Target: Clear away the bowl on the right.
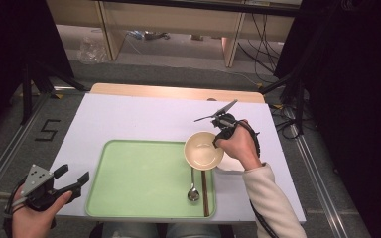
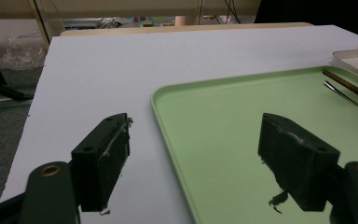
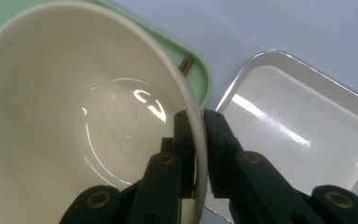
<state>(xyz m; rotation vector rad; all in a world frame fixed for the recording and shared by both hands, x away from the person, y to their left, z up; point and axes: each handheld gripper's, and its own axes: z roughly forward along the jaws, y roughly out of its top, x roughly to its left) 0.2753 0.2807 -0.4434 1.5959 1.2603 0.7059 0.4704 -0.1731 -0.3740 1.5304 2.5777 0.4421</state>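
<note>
A cream bowl [image 1: 203, 149] hangs tilted over the right edge of the green tray [image 1: 139, 178], with my right gripper [image 1: 217, 142] shut on its rim. In the right gripper view one jaw is inside the bowl [image 3: 74, 121] and the other outside, and my right gripper [image 3: 196, 116] pinches the rim. A metal spoon [image 1: 193, 188] and brown chopsticks [image 1: 206, 191] lie on the tray's right side. My left gripper [image 1: 72, 179] is held open at the table's near left corner, nothing between its jaws; in its own view my left gripper [image 2: 193, 140] straddles the tray's left edge [image 2: 163, 116].
A shallow white square dish [image 3: 303, 126] sits on the white table [image 1: 139, 119] just right of the tray, under the bowl. The table's wooden far edge [image 1: 178, 91] and the floor with cables lie beyond. Black stands flank both sides.
</note>
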